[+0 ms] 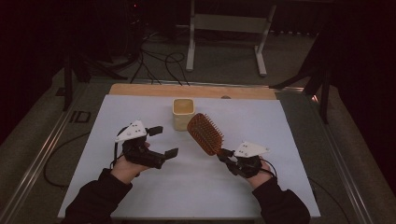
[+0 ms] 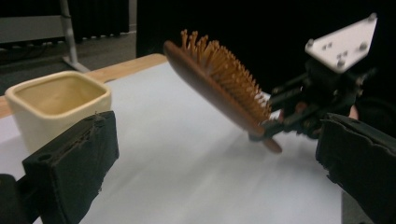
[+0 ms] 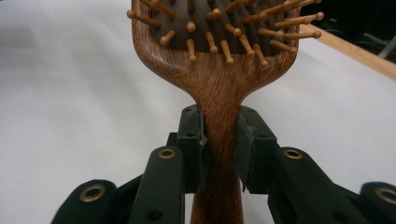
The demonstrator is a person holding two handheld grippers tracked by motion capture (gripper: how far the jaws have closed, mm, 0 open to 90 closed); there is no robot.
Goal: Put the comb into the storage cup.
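The right gripper [image 1: 225, 154] pinches the wooden hairbrush [image 1: 205, 134] only at its narrow handle, lifted above the white table [image 1: 261, 196] near the yellow cup [image 1: 183, 113], so the heavy head may swing or slip, while the left gripper [image 1: 164, 141] is spread empty.

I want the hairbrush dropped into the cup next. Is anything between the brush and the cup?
Nothing visible. The hairbrush, clamped by its handle in the right gripper, is held off the table beside the open cup. The left gripper hangs open off to the side.
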